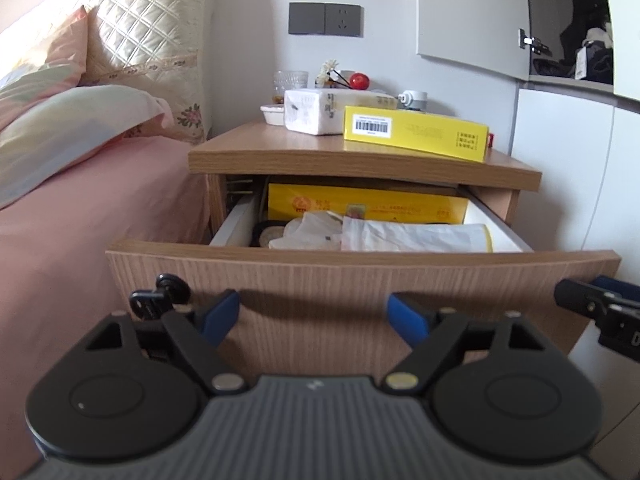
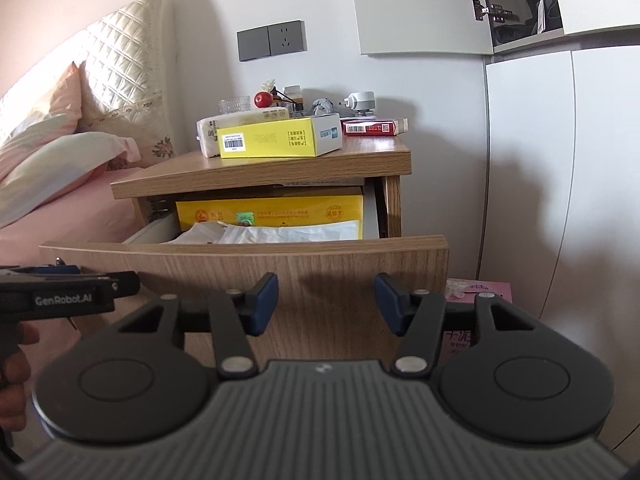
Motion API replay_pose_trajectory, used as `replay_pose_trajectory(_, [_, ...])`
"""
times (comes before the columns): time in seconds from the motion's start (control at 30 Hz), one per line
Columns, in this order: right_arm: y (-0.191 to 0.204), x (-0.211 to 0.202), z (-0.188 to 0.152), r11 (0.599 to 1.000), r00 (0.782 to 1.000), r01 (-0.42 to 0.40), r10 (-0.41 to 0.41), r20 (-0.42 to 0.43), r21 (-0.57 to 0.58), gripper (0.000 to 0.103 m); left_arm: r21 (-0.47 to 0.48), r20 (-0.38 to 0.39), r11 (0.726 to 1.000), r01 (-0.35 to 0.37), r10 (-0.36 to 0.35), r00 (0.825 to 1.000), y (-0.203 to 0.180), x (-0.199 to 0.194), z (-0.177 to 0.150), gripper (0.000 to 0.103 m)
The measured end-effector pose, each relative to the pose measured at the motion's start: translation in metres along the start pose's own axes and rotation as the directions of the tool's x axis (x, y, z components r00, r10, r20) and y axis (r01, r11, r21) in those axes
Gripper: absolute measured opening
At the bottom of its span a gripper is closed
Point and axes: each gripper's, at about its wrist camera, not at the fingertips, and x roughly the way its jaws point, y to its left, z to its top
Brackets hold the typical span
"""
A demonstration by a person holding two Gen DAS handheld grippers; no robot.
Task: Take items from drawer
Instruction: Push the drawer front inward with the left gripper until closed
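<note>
The wooden nightstand's drawer (image 1: 360,276) (image 2: 248,258) is pulled open. Inside it stand a long yellow box (image 1: 364,205) (image 2: 268,210) at the back, white plastic bags and papers (image 1: 412,236) (image 2: 280,234) in front, and a dark round item (image 1: 266,234) at the left. My left gripper (image 1: 314,316) is open and empty, level with the drawer front. My right gripper (image 2: 326,304) is open and empty, also before the drawer front, to the right of the left one. The right gripper shows at the right edge of the left wrist view (image 1: 600,312); the left gripper shows at the left edge of the right wrist view (image 2: 68,294).
On the nightstand top (image 1: 280,148) (image 2: 192,172) lie a yellow box (image 1: 416,132) (image 2: 276,140), a tissue pack (image 1: 312,112), a red box (image 2: 374,127) and small items. A bed (image 1: 80,208) is at the left, white wardrobe doors (image 2: 528,160) at the right, a pink box (image 2: 480,292) on the floor.
</note>
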Motion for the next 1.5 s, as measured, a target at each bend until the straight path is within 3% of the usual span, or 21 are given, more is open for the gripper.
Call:
replay_pose_trajectory(0.5, [0.008,0.023,0.006,0.998,1.000,-0.001,-0.001,-0.025,-0.068,0.058,0.045,-0.051,0.999,0.004,-0.001,0.999,0.005,0.026,0.009,0.087])
replay_pose_trajectory(1.0, [-0.002,0.065,0.019,0.997,1.000,-0.027,0.027,-0.010,-0.069,0.058,0.064,-0.021,0.998,-0.006,0.007,1.000,0.001,0.067,0.024,0.087])
replay_pose_trajectory(1.5, [-0.017,0.105,0.034,0.996,0.998,-0.060,0.061,0.020,-0.059,0.058,0.026,0.006,0.999,0.020,-0.020,1.000,0.007,0.105,0.041,0.088])
